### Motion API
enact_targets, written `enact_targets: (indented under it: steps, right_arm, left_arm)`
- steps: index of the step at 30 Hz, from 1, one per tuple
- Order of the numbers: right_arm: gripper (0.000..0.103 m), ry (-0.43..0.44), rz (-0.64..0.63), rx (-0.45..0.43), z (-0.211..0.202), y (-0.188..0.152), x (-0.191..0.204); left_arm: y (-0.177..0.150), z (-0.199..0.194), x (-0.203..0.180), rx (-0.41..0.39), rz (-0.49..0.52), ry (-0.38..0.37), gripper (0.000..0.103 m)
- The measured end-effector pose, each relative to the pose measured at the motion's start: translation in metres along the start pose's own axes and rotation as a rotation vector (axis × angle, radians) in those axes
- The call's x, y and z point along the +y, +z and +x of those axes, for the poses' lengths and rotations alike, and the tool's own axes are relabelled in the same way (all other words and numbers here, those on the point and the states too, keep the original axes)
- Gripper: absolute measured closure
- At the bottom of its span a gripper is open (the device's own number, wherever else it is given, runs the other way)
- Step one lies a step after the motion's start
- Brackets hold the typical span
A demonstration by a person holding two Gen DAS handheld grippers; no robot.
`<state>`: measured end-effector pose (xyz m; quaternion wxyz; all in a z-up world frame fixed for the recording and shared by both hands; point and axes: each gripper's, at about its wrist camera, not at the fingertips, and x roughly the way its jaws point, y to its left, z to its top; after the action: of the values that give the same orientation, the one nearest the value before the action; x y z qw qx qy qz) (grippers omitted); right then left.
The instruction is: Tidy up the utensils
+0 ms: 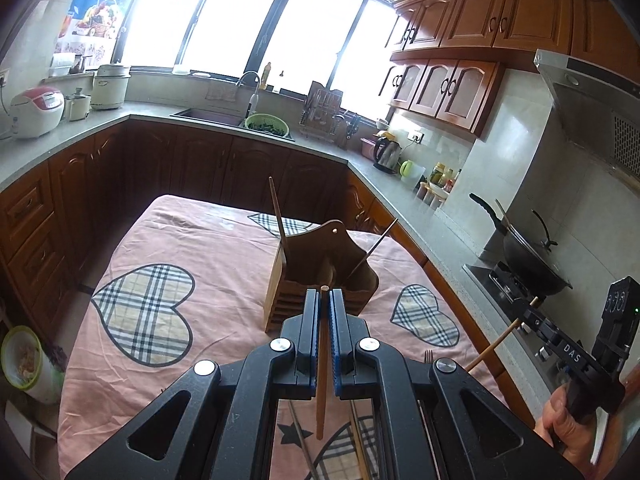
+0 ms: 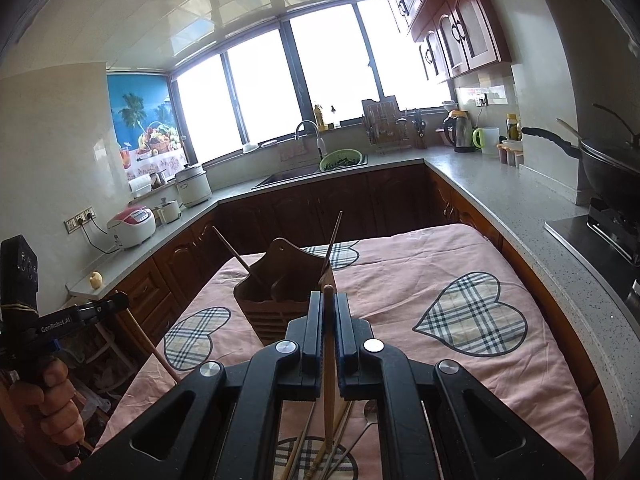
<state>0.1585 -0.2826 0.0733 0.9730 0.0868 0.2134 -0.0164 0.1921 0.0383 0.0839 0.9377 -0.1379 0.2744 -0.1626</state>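
Chopsticks fill both tools: left tool (image 1: 324,312) pinches one chopstick (image 1: 322,364), right tool (image 2: 329,314) another (image 2: 329,364) (wooden holder (image 1: 320,276) at twelve o'clock).

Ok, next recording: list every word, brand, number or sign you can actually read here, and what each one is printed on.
"DAS" — on the body of the right hand-held gripper, seen from the left wrist view.
"GenRobot.AI" — on the body of the left hand-held gripper, seen from the right wrist view.
Rice cooker panel: markings too small to read.
Bottles and jars on the counter: labels blurred.
Poster: a picture; no legible text.
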Motion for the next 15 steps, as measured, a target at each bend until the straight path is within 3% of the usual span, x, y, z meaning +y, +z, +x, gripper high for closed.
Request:
enact_targets:
  steps: [15]
  right_arm:
    - [0.099, 0.053, 0.008, -0.083, 0.027, 0.04, 0.014]
  left_arm:
    - [0.027, 0.017, 0.005, -0.075, 0.011, -0.005, 0.1]
